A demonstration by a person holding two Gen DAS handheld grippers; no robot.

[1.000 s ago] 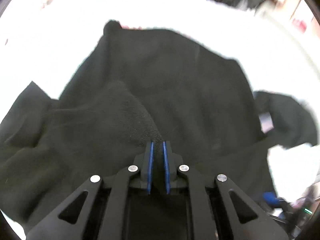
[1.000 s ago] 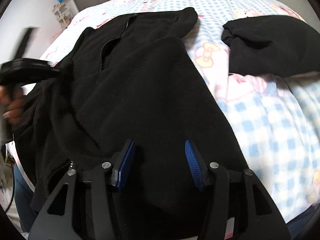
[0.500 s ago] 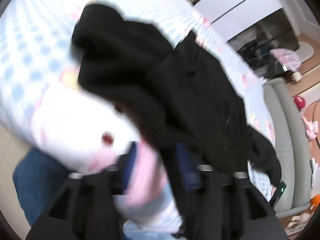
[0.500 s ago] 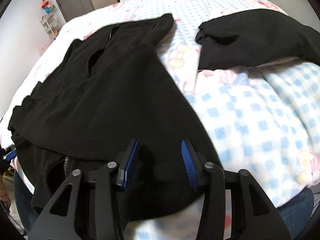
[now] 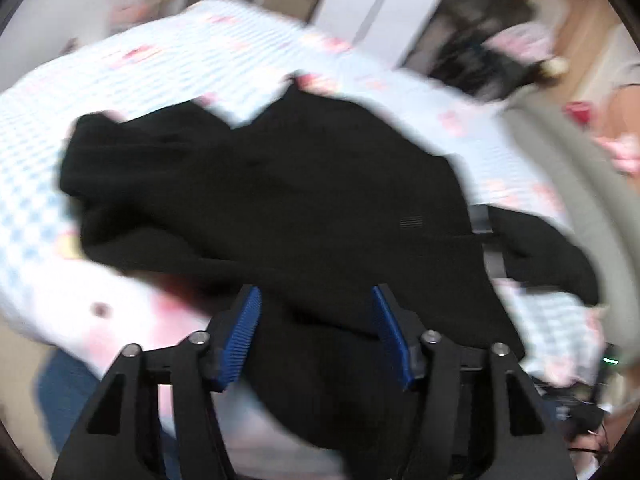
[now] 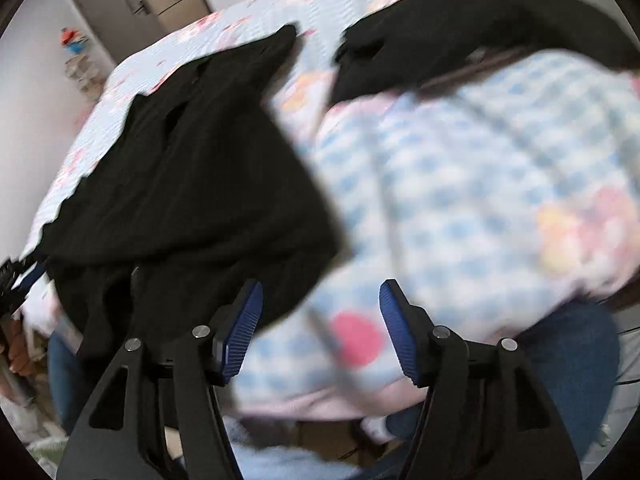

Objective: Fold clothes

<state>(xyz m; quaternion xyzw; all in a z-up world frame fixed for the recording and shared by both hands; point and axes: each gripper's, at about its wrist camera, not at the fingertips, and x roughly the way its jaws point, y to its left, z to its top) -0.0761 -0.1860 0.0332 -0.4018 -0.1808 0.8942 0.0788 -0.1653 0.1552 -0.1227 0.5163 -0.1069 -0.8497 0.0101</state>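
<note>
A black fleece jacket point(image 5: 280, 208) lies spread on the checked bed cover point(image 5: 168, 60), its near edge hanging over the bed's front. My left gripper point(image 5: 316, 336) is open above that near edge, and black fleece shows between its blue pads without being pinched. In the right wrist view the same jacket point(image 6: 192, 184) fills the left half. My right gripper point(image 6: 320, 328) is open over the bare bed cover point(image 6: 460, 200), just right of the jacket's edge. Both views are blurred by motion.
A second black garment point(image 6: 440, 32) lies at the far right of the bed, also seen as a dark garment point(image 5: 552, 256) on the right. A grey sofa edge point(image 5: 568, 160) and a dark doorway point(image 6: 108, 12) stand beyond. Blue jeans point(image 6: 568, 348) show below the bed.
My left gripper has let go of the fleece and opened wide, pulling back to the bed's near edge. My right gripper has swung right, off the jacket and over the bare cover.
</note>
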